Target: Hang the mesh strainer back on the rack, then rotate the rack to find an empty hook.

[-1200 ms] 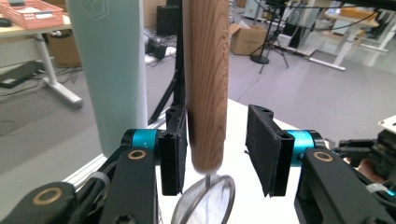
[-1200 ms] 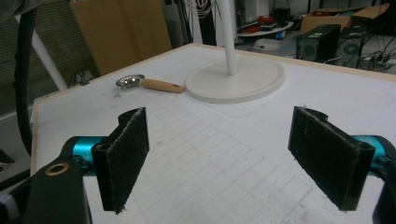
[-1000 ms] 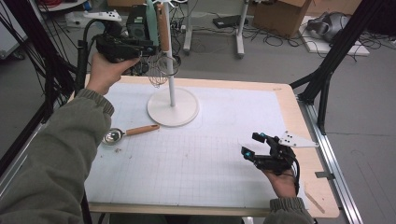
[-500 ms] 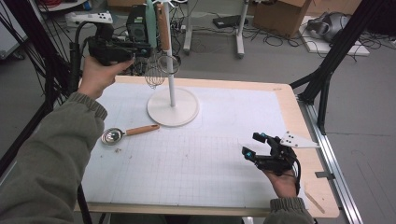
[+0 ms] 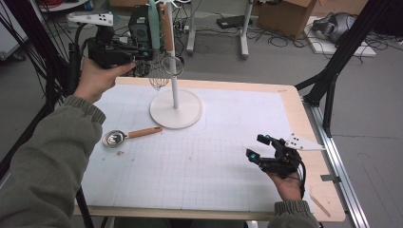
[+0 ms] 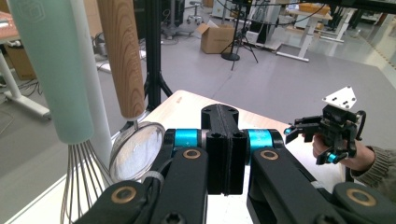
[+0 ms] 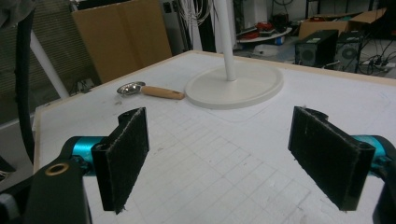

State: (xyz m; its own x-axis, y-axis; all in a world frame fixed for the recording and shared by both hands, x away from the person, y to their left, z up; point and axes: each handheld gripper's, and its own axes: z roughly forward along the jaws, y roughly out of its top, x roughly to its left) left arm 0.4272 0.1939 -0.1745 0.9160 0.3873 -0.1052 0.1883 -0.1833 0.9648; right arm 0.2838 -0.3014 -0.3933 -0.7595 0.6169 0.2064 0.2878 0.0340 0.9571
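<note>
I work in a lab or workshop space: grey floor, loose cables (image 5: 280,40) trailing across it, cardboard boxes (image 5: 280,16) against the far side, black tripod legs (image 5: 332,80) beside my gridded white surface (image 5: 204,161), and desks with computer towers (image 7: 317,53) in the background.

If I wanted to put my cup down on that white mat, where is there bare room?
The widest bare patch is the middle and near part of the mat, between the spoon and the right gripper. The far right corner, beyond the stand's round base, is bare too. It is crowded at the far left, where the left gripper sits by the hanging whisk and strainer.
</note>
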